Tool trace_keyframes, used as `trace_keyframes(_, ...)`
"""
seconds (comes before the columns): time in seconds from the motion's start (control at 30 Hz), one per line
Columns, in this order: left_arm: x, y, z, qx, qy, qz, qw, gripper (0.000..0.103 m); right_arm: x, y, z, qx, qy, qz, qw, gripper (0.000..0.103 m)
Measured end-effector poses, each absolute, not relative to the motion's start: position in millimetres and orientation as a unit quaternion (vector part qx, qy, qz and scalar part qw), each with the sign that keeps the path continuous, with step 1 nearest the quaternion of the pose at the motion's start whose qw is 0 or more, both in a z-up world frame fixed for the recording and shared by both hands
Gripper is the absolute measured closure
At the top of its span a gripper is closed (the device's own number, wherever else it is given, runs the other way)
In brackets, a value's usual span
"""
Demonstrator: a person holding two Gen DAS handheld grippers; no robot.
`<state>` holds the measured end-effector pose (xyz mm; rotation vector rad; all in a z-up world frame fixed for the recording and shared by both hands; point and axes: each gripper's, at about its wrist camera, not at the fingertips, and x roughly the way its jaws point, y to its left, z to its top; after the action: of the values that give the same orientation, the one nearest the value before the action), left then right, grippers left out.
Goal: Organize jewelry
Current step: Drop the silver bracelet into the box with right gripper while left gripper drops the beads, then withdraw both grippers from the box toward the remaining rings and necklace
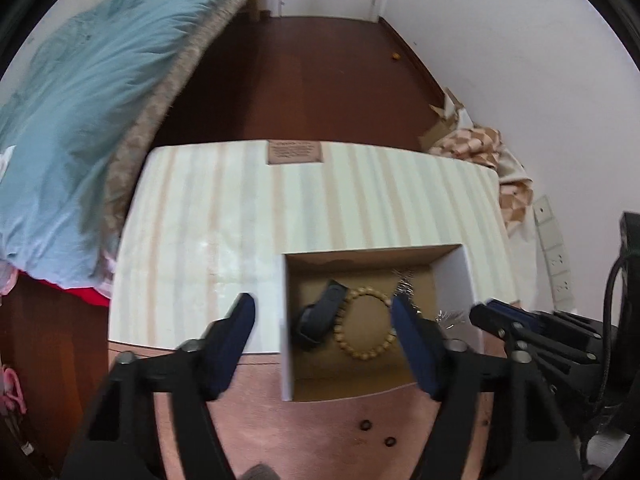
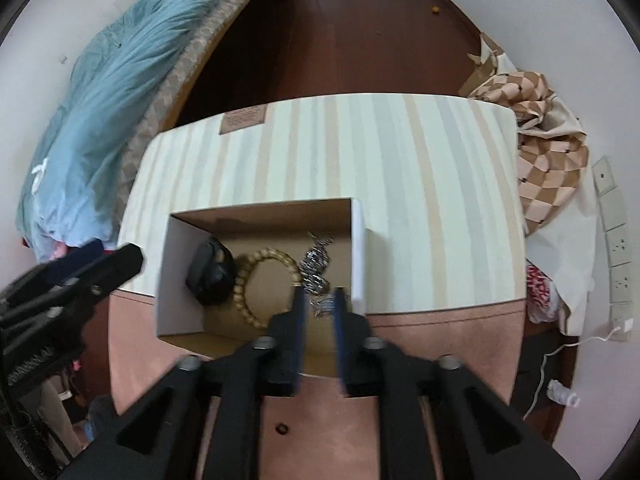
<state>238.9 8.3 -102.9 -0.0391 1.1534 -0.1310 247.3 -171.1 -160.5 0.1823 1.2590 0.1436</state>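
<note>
An open cardboard box [image 1: 468,276] [image 2: 172,272] stands near the front of the striped table [image 1: 240,200] [image 2: 400,160]. Inside lie a black wristband [image 1: 320,316] [image 2: 212,276], a wooden bead bracelet [image 1: 340,332] [image 2: 242,284] and a silver chain [image 1: 404,284] [image 2: 316,268]. My left gripper [image 1: 322,304] is wide open over the box's left wall, one finger outside and one over the bracelet's right side, holding nothing. My right gripper [image 2: 320,294] hangs over the box's right part, its jaws a little apart, with the chain's near end seen between them, not pinched.
Two small dark rings [image 1: 365,425] [image 2: 282,428] lie on the pink front strip of the table. A bed with a blue quilt [image 1: 80,100] is at the left. A checkered cloth [image 2: 548,160] and wall sockets [image 2: 618,240] are at the right, brown floor behind.
</note>
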Motion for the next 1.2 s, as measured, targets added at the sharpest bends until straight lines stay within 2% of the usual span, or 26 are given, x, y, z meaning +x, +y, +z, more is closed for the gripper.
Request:
trace_keyframes(0.03,237.7,11.1,-103.3,-0.017,0.544,-0.057,0.837,0.033,245.0,-171.9,-159.9,0.086,0.586,0.068,0.803,0.057)
trace_keyframes(0.1,234.9,15.9,-104.9,-0.008,0.544,-0.041,0.838,0.033,241.5,-173.4,-157.0,0.085,0.582,0.065,0.806,0.050)
trace_keyframes(0.17,229.7,19.8,-105.1,0.003,0.539,-0.027,0.842,0.032,236.4,-174.3,-153.0,0.085,0.577,0.061,0.810,0.050)
trace_keyframes(0.2,226.6,22.0,-104.7,0.005,0.536,-0.023,0.844,0.030,235.4,-174.4,-151.5,0.082,0.575,0.058,0.812,0.045)
trace_keyframes(0.23,222.8,23.9,-104.7,0.007,0.533,-0.019,0.846,0.028,233.3,-174.5,-149.7,0.077,0.572,0.054,0.815,0.035)
trace_keyframes(0.3,216.3,25.9,-105.2,0.016,0.527,-0.009,0.850,0.012,227.7,-175.0,-147.1,0.064,0.565,0.040,0.821,0.019)
trace_keyframes(0.33,211.6,27.2,-105.2,0.022,0.522,-0.003,0.853,0.010,223.9,-175.0,-145.9,0.055,0.561,0.031,0.825,0.012)
trace_keyframes(0.4,203.1,28.1,-107.1,0.034,0.515,0.009,0.856,0.005,217.2,-174.3,-145.6,0.038,0.556,0.013,0.830,0.005)
trace_keyframes(0.47,196.2,29.1,-110.8,0.043,0.516,0.020,0.855,0.001,210.3,-171.6,-148.4,0.021,0.557,-0.001,0.830,0.003)
trace_keyframes(0.7,175.4,28.2,-115.7,0.038,0.517,0.027,0.855,0.001,186.3,-165.0,-149.2,0.006,0.543,-0.022,0.839,0.003)
trace_keyframes(1.2,120.8,17.6,-70.3,0.019,0.473,0.011,0.881,0.001,126.7,-160.9,-82.5,-0.009,0.464,-0.041,0.885,0.003)
